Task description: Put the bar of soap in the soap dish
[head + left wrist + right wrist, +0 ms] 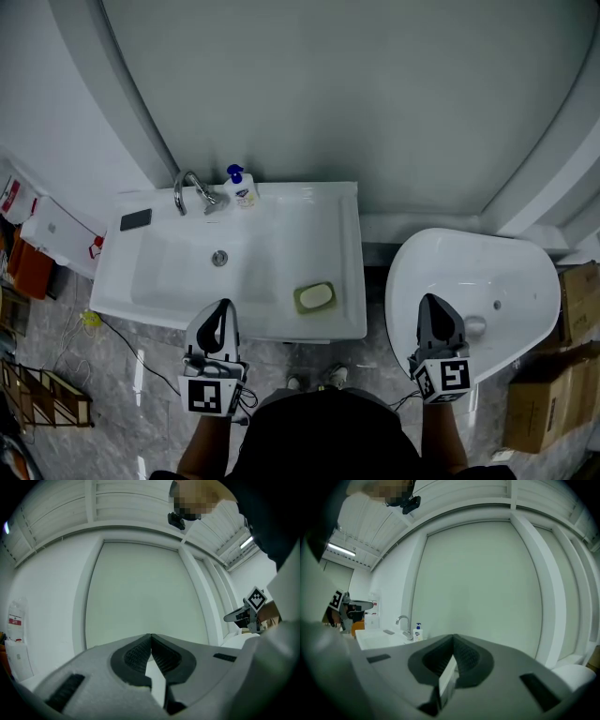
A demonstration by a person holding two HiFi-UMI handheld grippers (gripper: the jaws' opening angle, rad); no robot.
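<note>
A green soap dish [315, 298] rests on the front right rim of the white sink [169, 281], with a pale bar of soap [318, 295] lying in it. My left gripper [223, 305] hangs just before the sink's front edge, left of the dish, with its jaws shut and empty [151, 635]. Off to the right, my right gripper [429, 300] is over the rim of a second white basin [506, 281]. Its jaws meet at the tips with nothing between them [453, 636]. Both grippers point level toward the wall, and neither touches the dish.
A chrome faucet [191, 190] and a pump bottle [241, 187] stand at the sink's back edge, and a dark flat object [136, 219] lies at its left. The drain [219, 258] is mid-basin. Cardboard boxes [548, 394] are stacked at the right, with white containers [56, 230] at the left.
</note>
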